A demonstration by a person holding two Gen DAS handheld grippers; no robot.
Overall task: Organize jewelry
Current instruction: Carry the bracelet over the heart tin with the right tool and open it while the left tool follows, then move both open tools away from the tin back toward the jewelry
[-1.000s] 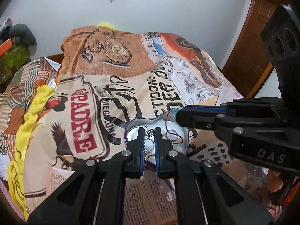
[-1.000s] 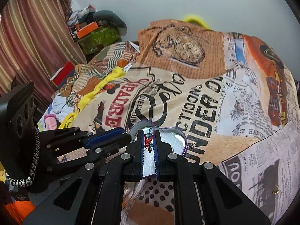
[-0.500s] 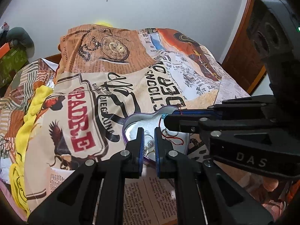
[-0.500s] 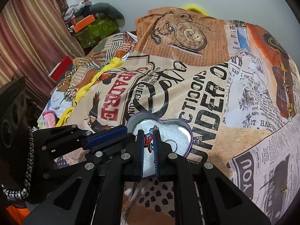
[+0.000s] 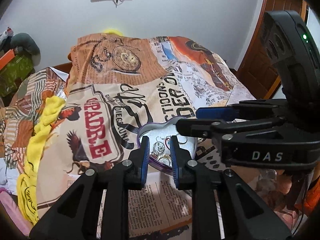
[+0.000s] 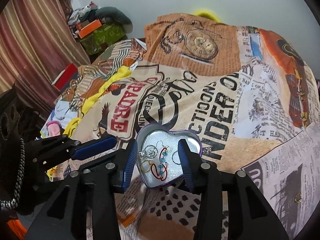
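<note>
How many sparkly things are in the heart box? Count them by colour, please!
Thin silver wire hoops: 2
Gold wire hoop: 1
Red cord with blue beads: 1
Total: 4 that I can make out, tangled in the heart-shaped metal tin.

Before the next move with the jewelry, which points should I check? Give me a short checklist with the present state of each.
1. Right tongs open and empty: ok.
2. Left tongs open, nothing held: ok.
3. Red cord bracelet lies inside the heart-shaped tin: ok.
4. Tin flat on the bedspread: ok.
5. All jewelry collected: not ok, a small gold ring lies on the bedspread at right.
6. Lid for the tin: cannot tell.
</note>
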